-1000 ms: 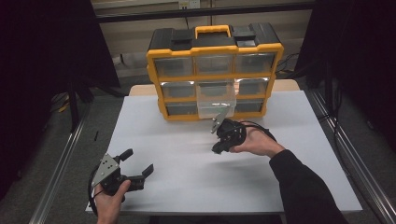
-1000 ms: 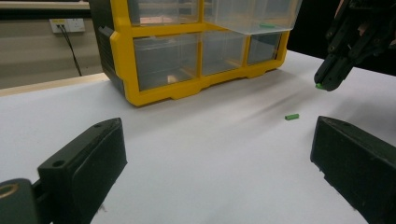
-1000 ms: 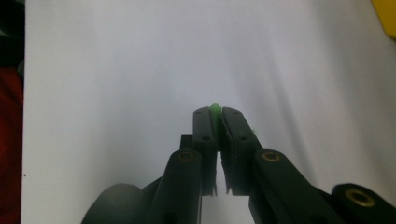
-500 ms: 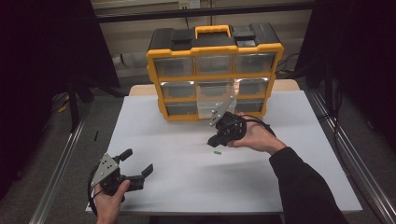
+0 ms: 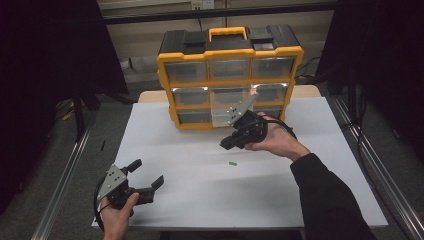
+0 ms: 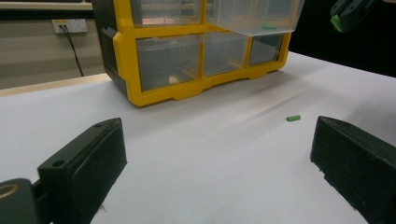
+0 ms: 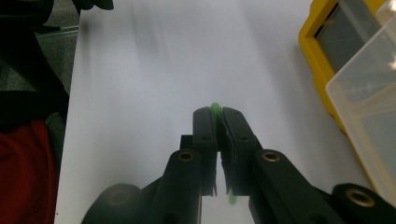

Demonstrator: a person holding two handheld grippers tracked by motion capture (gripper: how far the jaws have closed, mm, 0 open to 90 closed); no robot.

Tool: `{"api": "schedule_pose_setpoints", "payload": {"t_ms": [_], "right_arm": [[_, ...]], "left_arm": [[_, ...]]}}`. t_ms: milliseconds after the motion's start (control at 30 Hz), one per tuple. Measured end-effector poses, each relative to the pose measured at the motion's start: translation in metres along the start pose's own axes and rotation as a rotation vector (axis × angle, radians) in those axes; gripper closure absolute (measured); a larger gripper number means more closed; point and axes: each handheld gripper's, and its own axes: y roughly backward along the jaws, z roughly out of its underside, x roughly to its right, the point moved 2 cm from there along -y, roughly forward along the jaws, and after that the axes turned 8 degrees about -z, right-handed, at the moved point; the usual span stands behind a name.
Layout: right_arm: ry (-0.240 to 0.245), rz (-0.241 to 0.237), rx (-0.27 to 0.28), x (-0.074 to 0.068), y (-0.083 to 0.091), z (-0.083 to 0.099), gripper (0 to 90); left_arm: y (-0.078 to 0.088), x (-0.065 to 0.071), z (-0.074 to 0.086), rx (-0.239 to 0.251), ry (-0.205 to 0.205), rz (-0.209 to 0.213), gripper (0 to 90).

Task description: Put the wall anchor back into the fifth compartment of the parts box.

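- Right then, the green piece (image 7: 215, 109) sat pinched between my right gripper's (image 5: 227, 144) jaws, its tip poking out past them in the right gripper view, held in the air above the white table (image 5: 310, 195).
- My right gripper was clenched on that piece, jaws nearly together, and hung just in front of the yellow organiser's (image 5: 230, 80) lower rows, pointing down and toward my left.
- From the left gripper view I could see the green tip of that same grip at the top right (image 6: 337, 22).
- A second green piece (image 5: 232, 163) lay loose on the table, below and just beside my right gripper in the high view, touching nothing else; it showed in the left gripper view as well (image 6: 293, 118).
- One clear drawer (image 6: 254, 16) stood pulled out of the organiser's middle column, with a small green piece lying inside near its front edge.
- The organiser stood upright at the far edge of the table, black handle part on top.
- My left gripper (image 5: 146, 178) rested near the near left corner of the table, well apart from everything else, jaws spread wide with nothing between them.
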Motion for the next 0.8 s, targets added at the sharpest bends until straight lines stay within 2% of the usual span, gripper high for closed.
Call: {"api": "schedule_pose_setpoints", "payload": {"t_ms": [167,400,500,533,567,633,700,800], "right_arm": [[0.012,0.012,0.021,-0.001,0.009,-0.006,84.6],[0.018,0.035,0.021,0.001,0.021,-0.014,84.6],[0.024,0.042,0.026,0.001,0.026,-0.019,84.6],[0.027,0.048,0.026,0.002,0.028,-0.021,84.6],[0.030,0.051,0.025,0.002,0.030,-0.023,84.6],[0.034,0.058,0.026,0.001,0.033,-0.027,84.6],[0.041,0.067,0.029,0.001,0.037,-0.032,84.6],[0.047,0.078,0.036,0.002,0.043,-0.038,84.7]], "left_arm": [[0.000,0.000,0.000,0.001,0.001,0.000,3.4],[0.000,0.000,0.000,-0.003,-0.005,0.002,3.4],[0.000,0.000,0.000,-0.004,-0.006,0.002,3.4],[-0.001,0.001,0.000,0.001,0.005,0.003,3.4],[-0.001,0.000,0.000,-0.005,-0.013,0.003,3.4],[-0.001,0.000,0.000,-0.004,-0.013,0.004,3.4],[-0.001,0.001,0.000,0.002,0.007,0.002,3.4],[-0.001,0.000,0.000,-0.002,-0.004,0.002,3.4]]}}
